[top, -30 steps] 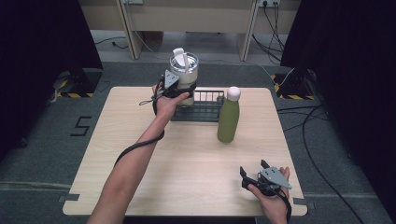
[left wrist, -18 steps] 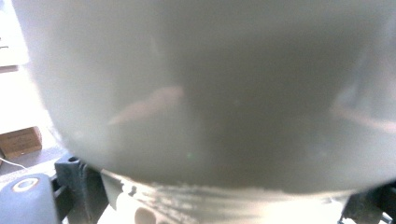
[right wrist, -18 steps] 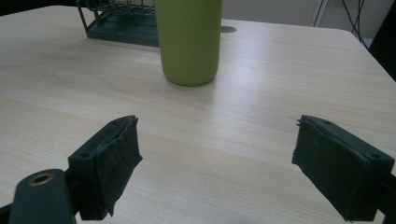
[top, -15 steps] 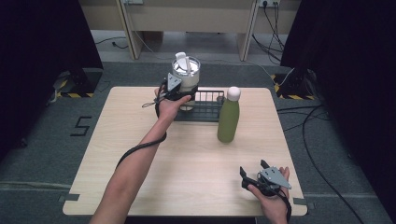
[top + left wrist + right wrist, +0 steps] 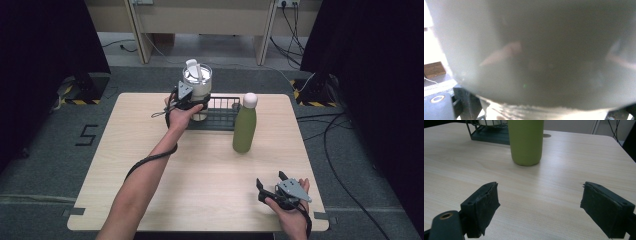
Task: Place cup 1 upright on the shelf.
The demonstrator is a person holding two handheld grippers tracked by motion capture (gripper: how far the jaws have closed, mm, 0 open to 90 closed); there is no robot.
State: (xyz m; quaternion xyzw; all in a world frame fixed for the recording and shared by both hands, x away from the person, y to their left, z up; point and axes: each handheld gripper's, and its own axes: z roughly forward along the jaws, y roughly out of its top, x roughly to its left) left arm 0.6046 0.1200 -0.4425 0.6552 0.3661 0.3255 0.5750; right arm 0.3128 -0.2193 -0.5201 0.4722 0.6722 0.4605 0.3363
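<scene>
A translucent white tumbler (image 5: 198,82) with a lid and an upright spout sits low at the left end of a black wire basket (image 5: 223,118) at the table's far edge. My left gripper (image 5: 191,103) is shut on the tumbler's body. In the left gripper view the tumbler's wall (image 5: 536,55) is pressed close to the camera. A green bottle (image 5: 244,128) with a white cap stands upright just in front of the basket's right end. My right gripper (image 5: 270,179) rests open near the front right corner. In the right gripper view it (image 5: 541,205) faces the green bottle (image 5: 526,142), with nothing between its fingers.
The light wooden table (image 5: 150,190) has bare room across its middle and left. The basket (image 5: 489,133) stands behind the bottle in the right gripper view. Cables lie on the grey floor (image 5: 45,150) around the table, and dark curtains hang on both sides.
My left gripper has lowered the tumbler a little, down into the basket's left end. The right gripper has stayed still.
</scene>
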